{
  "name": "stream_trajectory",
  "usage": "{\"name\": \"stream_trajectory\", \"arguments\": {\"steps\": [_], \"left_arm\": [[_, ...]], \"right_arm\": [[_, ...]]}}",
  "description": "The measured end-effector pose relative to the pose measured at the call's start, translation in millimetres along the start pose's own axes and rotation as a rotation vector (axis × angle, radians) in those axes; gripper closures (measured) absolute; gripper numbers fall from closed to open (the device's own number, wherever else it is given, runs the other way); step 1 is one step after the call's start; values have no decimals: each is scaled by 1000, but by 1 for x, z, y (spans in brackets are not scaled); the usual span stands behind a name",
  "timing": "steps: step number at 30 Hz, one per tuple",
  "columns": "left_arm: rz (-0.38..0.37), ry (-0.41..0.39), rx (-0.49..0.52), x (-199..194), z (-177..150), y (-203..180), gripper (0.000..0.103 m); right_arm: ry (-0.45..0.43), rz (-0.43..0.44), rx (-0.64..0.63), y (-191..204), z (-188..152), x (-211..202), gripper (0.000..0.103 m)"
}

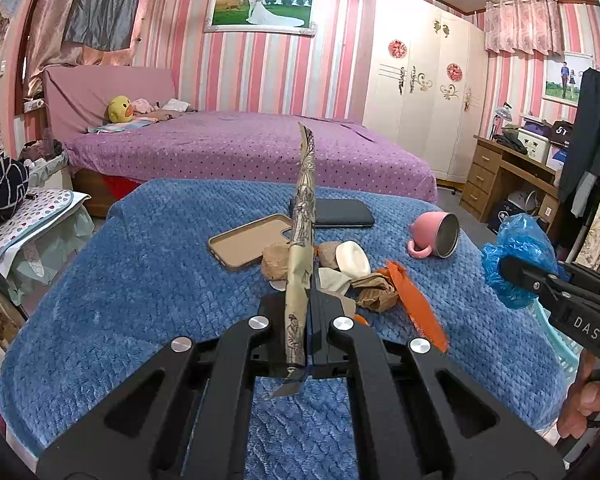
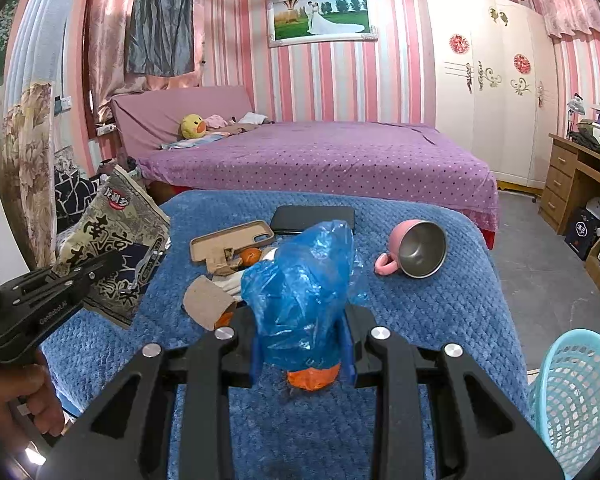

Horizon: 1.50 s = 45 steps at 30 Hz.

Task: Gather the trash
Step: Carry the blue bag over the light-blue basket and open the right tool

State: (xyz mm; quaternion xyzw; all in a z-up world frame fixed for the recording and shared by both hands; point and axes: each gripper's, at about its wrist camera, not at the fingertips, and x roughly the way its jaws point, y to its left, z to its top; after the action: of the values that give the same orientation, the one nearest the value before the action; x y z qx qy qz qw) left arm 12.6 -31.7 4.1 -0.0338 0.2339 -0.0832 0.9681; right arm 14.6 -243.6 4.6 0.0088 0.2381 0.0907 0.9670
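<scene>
My left gripper (image 1: 300, 308) is shut on a flat beige printed snack wrapper (image 1: 302, 240) that stands up edge-on above the blue blanket; the right wrist view shows the wrapper's printed face (image 2: 116, 240) at the left. My right gripper (image 2: 300, 320) is shut on a crumpled blue plastic bag (image 2: 300, 280) with something orange at its bottom. From the left wrist view that bag (image 1: 516, 256) hangs at the right. On the blanket between them lies loose trash: brown crumpled paper (image 1: 374, 292), an orange strip (image 1: 416, 304), a white lid (image 1: 354, 258) and a cardboard piece (image 2: 206, 302).
A tan phone case (image 1: 248, 242), a black phone (image 1: 342, 214) and a pink cup (image 1: 436, 234) on its side lie on the blue-covered table (image 1: 140, 280). A light blue mesh basket (image 2: 572, 392) stands at the table's right edge. A purple bed is behind.
</scene>
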Motion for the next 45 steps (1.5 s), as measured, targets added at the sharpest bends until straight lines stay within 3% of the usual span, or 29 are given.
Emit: {"name": "stream_trajectory", "arguments": {"steps": [18,27,32,37,45], "left_arm": [[-74,0,18,4,-1,-52,102],[-77,8,59,8,-4,-81,102],[-93,13,101,10,0,-106,102],[-175,15,129,18,10,-155,102],[-369,18,225,23,12,-277,102]], "right_arm": [[-23,-56,55,-36,2,-22,73],[-59,-149,99,-68,9,-37,73],[-61,-250,135,-108,13,-48,73],[-52,-414,215,-174,6,-71,73],[-26,-525,299,-231,-8,-90,70]]}}
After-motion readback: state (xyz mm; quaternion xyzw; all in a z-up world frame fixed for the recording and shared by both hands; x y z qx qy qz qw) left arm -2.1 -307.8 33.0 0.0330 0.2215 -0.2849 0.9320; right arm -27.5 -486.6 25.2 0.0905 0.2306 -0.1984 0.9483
